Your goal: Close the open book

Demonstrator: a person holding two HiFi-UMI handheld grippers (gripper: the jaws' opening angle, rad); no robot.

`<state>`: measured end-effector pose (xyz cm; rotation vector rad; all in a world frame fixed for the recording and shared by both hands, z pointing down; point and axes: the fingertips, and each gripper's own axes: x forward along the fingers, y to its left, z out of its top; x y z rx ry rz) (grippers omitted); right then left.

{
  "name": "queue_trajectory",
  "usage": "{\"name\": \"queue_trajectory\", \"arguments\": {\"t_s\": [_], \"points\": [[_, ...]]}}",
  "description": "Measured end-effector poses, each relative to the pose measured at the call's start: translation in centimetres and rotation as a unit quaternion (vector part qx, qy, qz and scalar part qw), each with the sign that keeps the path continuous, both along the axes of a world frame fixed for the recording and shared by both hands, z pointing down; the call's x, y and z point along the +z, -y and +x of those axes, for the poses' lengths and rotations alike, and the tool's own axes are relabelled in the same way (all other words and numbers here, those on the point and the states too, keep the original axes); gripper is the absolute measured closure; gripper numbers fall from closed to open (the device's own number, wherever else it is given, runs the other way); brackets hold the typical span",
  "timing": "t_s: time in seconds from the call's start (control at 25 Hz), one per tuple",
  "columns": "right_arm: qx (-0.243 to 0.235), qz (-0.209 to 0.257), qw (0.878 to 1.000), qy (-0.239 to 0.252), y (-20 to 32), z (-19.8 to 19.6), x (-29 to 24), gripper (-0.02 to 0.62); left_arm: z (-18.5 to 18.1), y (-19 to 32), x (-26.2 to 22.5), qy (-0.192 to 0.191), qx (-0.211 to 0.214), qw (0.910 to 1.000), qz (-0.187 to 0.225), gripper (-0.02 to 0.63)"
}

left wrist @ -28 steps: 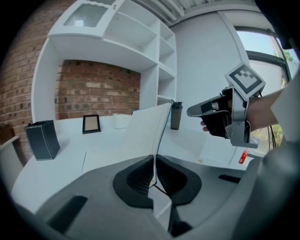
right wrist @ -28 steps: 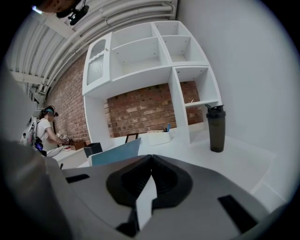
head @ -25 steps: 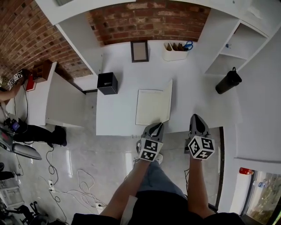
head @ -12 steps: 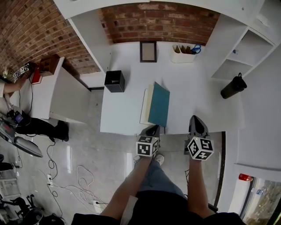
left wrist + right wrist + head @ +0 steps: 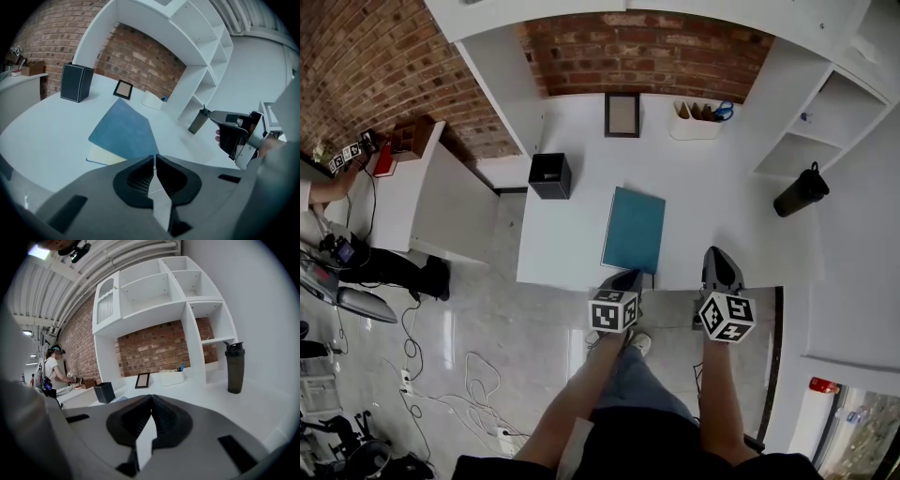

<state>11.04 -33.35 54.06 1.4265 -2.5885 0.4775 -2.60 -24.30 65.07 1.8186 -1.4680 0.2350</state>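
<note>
The book (image 5: 634,230) lies closed on the white desk (image 5: 572,239), teal cover up, near the front edge. In the left gripper view the book (image 5: 124,131) shows its cream page edge on the near side. My left gripper (image 5: 628,278) hovers just in front of the book's near edge, apart from it. Its jaws (image 5: 154,157) are shut with nothing between them. My right gripper (image 5: 717,253) is at the desk's front edge, to the right of the book. It (image 5: 151,397) is shut and holds nothing.
A black box (image 5: 550,175) stands left of the book. At the back are a picture frame (image 5: 622,114) and a white pen holder (image 5: 696,119). A dark shaker bottle (image 5: 795,192) stands right, by white shelves (image 5: 825,103). A person's arm (image 5: 319,187) is at the far left side desk.
The book's cover swung from upright over to the left and now lies flat, shut. My left gripper rolled and drew back slightly from the book's corner. The right gripper barely shifted.
</note>
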Motion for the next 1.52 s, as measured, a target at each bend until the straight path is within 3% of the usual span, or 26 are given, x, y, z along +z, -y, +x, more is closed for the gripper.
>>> {"name": "queue_trajectory", "arguments": {"t_s": [0.16, 0.36, 0.68, 0.84, 1.12, 1.52], "points": [[0.016, 0.003, 1.0, 0.004, 0.4, 0.9, -0.5, 0.595, 0.9, 1.0, -2.7, -0.013, 0.014, 0.9985, 0.051, 0.586], [0.041, 0.012, 0.999, 0.015, 0.6, 2.4, -1.5, 0.595, -0.2, 4.3, -8.9, 0.017, 0.031, 0.9884, 0.148, 0.586], [0.085, 0.064, 0.994, 0.031, 1.8, 5.6, -6.6, 0.595, -2.0, 9.4, -19.3, 0.132, 0.079, 0.9503, 0.271, 0.586], [0.105, 0.102, 0.989, 0.033, 2.4, 7.1, -10.3, 0.595, -2.1, 11.1, -22.7, 0.158, 0.091, 0.9324, 0.312, 0.592], [0.133, 0.169, 0.976, 0.026, 3.0, 10.2, -15.5, 0.595, 0.8, 13.2, -28.2, 0.172, 0.111, 0.9021, 0.38, 0.597], [0.153, 0.206, 0.966, 0.036, 1.5, 12.1, -18.3, 0.597, 2.4, 12.9, -29.7, 0.17, 0.124, 0.8982, 0.386, 0.597]]}}
